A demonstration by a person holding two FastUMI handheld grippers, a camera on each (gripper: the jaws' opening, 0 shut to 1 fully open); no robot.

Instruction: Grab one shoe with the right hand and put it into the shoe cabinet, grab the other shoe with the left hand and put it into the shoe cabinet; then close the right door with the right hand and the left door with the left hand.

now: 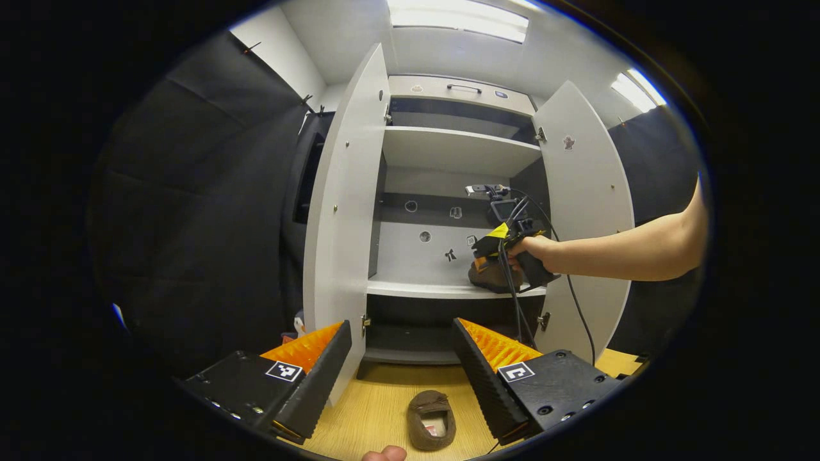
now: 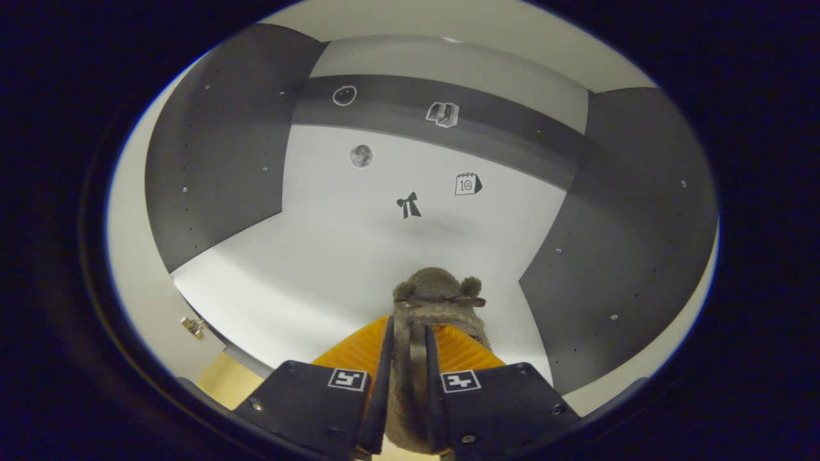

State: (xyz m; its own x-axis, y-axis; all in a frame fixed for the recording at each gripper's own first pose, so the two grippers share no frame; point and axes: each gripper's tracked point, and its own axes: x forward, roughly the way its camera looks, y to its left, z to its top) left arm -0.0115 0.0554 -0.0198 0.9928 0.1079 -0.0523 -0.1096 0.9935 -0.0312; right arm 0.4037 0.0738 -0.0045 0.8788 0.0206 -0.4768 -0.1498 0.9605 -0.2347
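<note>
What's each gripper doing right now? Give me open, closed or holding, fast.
Left gripper: open, holding nothing, above the shoe on the floor.
Right gripper: closed on the other shoe, over the cabinet shelf.

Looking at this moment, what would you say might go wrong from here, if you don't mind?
1. The right tool pinches the brown fuzzy shoe by one edge over the white cabinet shelf; released askew, it might tip or land crooked.
2. A black cable trails from that tool past the shelf edge and may snag as it comes out.
3. The second brown shoe lies on the wooden floor before the open left tool, easily nudged.
</note>
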